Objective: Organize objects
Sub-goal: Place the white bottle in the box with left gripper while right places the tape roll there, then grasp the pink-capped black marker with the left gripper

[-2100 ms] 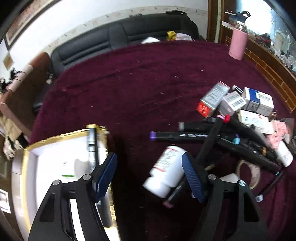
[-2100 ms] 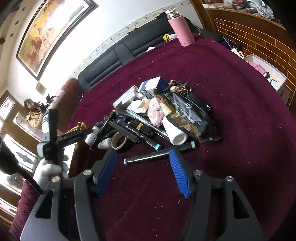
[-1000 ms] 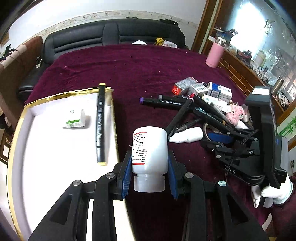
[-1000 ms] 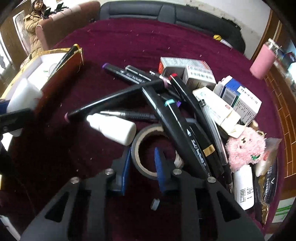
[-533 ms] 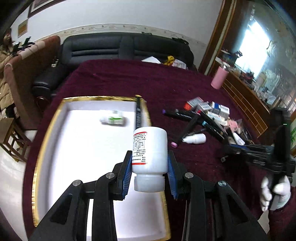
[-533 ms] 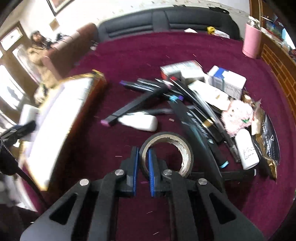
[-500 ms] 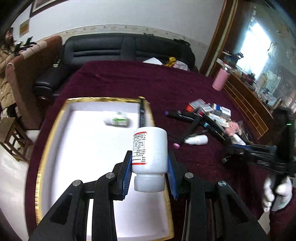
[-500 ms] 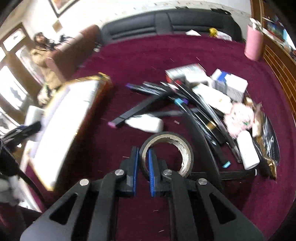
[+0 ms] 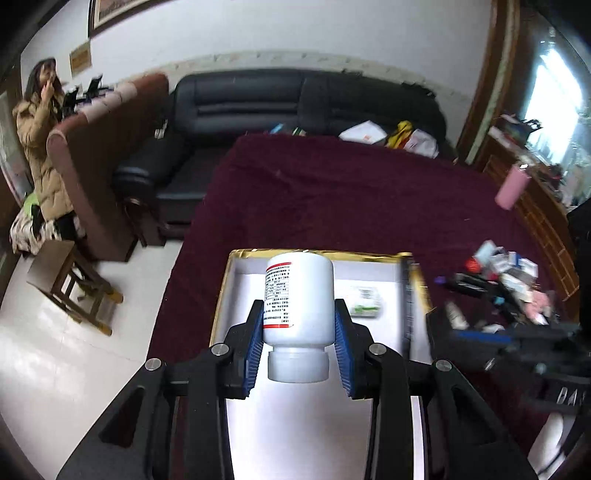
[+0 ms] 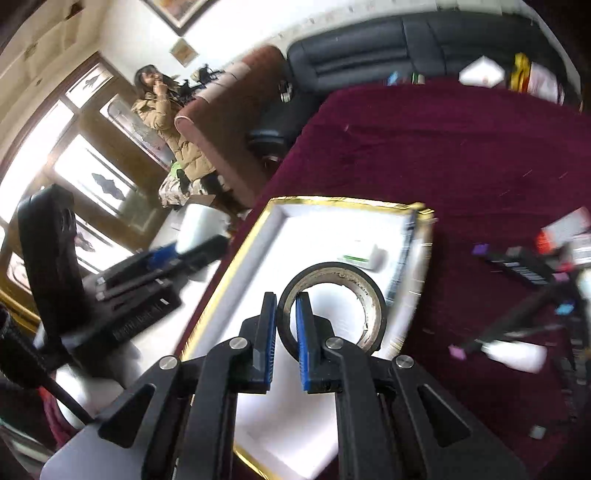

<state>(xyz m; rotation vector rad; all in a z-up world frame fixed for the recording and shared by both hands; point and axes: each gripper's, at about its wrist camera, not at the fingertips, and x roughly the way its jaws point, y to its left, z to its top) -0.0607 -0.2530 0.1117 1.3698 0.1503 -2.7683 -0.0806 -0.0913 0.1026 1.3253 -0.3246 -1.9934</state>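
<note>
Carrying their loads, both tongs have moved from the clutter pile to above the gold-rimmed tray [image 9: 402, 258]. Left tongs [image 9: 298, 345] clamp one white pill bottle [image 9: 298, 299], cap toward the camera. Right tongs [image 10: 285, 334] pinch one tape roll [image 10: 332, 306] by its wall. One small bottle [image 10: 364, 254] and one marker [image 10: 404, 254] lie inside the tray.

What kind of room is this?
Probably a living room in a home: a black leather sofa against the wall, a framed painting hanging above, and a big table with a dark red cloth.
</note>
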